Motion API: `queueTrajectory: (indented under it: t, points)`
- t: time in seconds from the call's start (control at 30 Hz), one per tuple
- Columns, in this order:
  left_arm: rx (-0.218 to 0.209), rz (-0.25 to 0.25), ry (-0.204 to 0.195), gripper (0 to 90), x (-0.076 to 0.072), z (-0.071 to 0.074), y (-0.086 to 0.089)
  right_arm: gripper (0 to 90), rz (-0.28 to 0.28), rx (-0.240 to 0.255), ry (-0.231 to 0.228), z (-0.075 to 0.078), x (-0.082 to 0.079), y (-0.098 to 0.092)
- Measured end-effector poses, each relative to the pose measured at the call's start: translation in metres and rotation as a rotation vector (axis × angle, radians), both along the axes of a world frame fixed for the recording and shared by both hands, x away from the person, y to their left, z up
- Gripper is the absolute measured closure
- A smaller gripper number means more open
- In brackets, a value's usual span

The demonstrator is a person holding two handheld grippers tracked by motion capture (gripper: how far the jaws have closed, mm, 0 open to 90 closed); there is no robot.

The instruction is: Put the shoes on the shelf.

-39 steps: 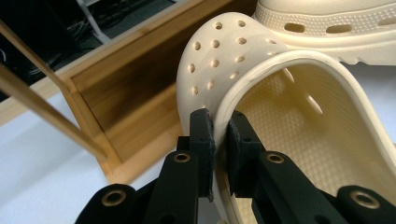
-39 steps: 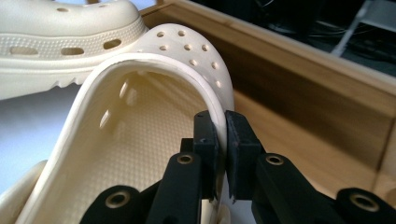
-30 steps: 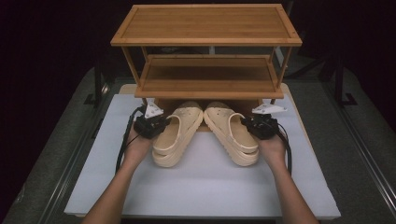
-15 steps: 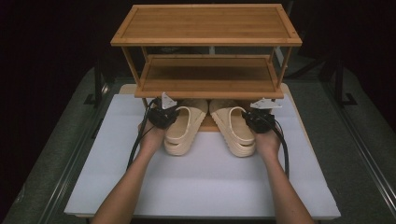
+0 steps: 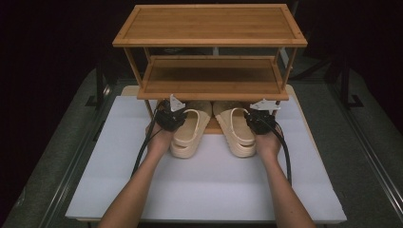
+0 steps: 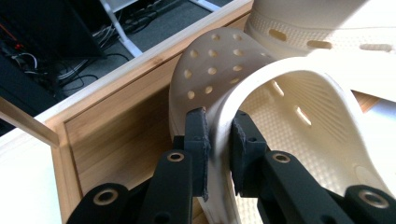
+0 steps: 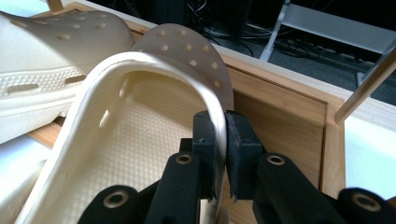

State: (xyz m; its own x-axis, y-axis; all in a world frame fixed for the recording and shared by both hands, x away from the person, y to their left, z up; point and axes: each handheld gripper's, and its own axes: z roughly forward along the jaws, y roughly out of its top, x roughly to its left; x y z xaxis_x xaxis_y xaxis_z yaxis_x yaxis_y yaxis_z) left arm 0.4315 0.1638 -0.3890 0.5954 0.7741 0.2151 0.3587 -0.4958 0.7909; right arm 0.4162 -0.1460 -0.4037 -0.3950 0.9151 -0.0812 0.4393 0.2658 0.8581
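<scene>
Clogs, cream foam, a pair: left clog (image 5: pixel 190 133) and right clog (image 5: pixel 236 130) lie side by side, toes already in on the bottom board of the bamboo shoe rack (image 5: pixel 209 40), heels out over the white surface (image 5: pixel 214 190). Left hand-held gripper (image 6: pixel 219 135) pinches the left clog's heel strap (image 6: pixel 261 79); its jaws have just been easing open a little, with the strap between the pads. Right hand-held gripper (image 7: pixel 223 140) is clamped narrow on the outer wall of the right clog. Judgement: placing is nearly finished. Remaining, by the look of it: push the heels further in if wanted, let go both clogs, draw the hands back. Upper shelves bare.
</scene>
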Motion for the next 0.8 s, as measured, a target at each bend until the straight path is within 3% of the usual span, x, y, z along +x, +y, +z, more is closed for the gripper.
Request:
queueTrajectory:
  t: [0.07, 0.13, 0.17, 0.23, 0.33, 0.43, 0.6, 0.8]
  points:
    - [-0.003, 0.001, -0.001, 76.2, -0.001, 0.000, -0.001, 81.5, 0.005, -0.004, -0.002, 0.000, -0.001, 0.002]
    - [-0.047, 0.003, 0.008, 73.4, -0.001, 0.000, 0.000, 78.8, 0.018, 0.002, 0.003, 0.000, -0.001, 0.004]
    - [-0.043, -0.004, 0.014, 71.6, -0.001, 0.001, 0.002, 77.6, 0.029, 0.007, 0.007, -0.001, -0.001, 0.005]
    - [-0.058, -0.013, 0.022, 63.4, -0.002, 0.001, 0.002, 75.1, 0.034, 0.006, 0.004, 0.000, -0.002, 0.006]
    - [-0.070, -0.030, 0.030, 52.5, -0.005, 0.002, 0.004, 69.5, 0.056, 0.050, 0.015, 0.003, -0.004, 0.003]
    - [-0.086, -0.052, 0.035, 46.4, -0.009, 0.006, 0.010, 65.2, 0.070, 0.057, 0.025, 0.008, -0.010, 0.001]
    - [-0.105, -0.086, 0.075, 38.5, -0.017, 0.014, 0.023, 59.2, 0.100, 0.062, 0.050, 0.014, -0.020, -0.005]
    - [-0.136, -0.133, 0.124, 28.8, -0.033, 0.021, 0.042, 49.9, 0.153, 0.110, 0.073, 0.019, -0.035, -0.017]
